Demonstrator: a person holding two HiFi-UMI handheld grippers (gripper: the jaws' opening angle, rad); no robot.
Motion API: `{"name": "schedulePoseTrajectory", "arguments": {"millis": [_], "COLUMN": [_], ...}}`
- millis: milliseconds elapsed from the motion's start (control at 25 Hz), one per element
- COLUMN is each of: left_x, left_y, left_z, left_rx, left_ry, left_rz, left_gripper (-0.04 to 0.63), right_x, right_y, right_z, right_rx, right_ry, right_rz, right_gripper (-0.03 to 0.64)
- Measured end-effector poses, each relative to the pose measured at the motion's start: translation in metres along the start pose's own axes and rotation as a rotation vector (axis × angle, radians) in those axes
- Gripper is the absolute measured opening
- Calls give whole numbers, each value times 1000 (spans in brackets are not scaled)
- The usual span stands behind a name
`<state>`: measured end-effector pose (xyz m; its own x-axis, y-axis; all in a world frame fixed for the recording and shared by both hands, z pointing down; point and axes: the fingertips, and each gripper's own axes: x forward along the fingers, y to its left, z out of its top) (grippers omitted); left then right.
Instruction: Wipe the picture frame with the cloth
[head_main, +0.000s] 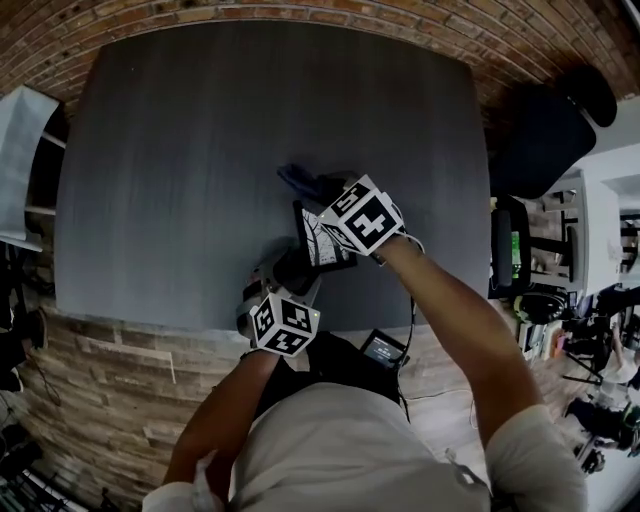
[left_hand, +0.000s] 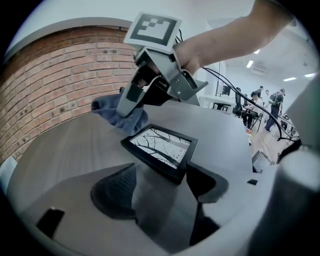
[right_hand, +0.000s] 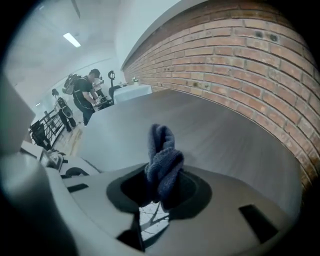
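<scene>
**Cloth gripped, frame lying loose**

The right gripper (right_hand: 162, 194) has its jaws closed on the blue cloth (right_hand: 163, 156), which bunches up between them at the far corner of the picture frame (left_hand: 160, 146). The frame lies flat on the dark table (head_main: 200, 150). The left gripper (left_hand: 160, 186) stands wide open, the frame's near corner between its jaws, neither pad clamping it

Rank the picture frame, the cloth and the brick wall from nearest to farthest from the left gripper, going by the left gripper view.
1. Picture frame: lying just ahead of the fingers.
2. Cloth: behind the frame, held by the right gripper.
3. Brick wall: farthest, past the table, left.
</scene>
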<state>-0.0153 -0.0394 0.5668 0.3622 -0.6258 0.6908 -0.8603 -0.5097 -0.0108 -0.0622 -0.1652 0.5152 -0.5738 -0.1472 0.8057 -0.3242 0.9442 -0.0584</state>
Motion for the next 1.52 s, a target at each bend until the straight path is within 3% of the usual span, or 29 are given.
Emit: {"name": "schedulePoseTrajectory", "arguments": {"millis": [320,800,1240,1520], "left_x": [10,10,10,11], "left_y": [-4,-1,0,3], "left_z": [-12,-16,-16,-15], "left_rx": [24,-63,-92,-122], "left_ry": [84,69,63,54], "left_rz": [-9,-23,-9,16], "left_gripper": [310,310,310,308], "right_x": [28,38,32,25], "right_y": [27,38,51,68], "right_z": [21,-1,-20,-34], "right_rx": [-117,-164,-297,-301], "right_ry": [35,120,176,182], "right_rz": [32,30,22,58], "right_gripper": [100,100,100,100]}}
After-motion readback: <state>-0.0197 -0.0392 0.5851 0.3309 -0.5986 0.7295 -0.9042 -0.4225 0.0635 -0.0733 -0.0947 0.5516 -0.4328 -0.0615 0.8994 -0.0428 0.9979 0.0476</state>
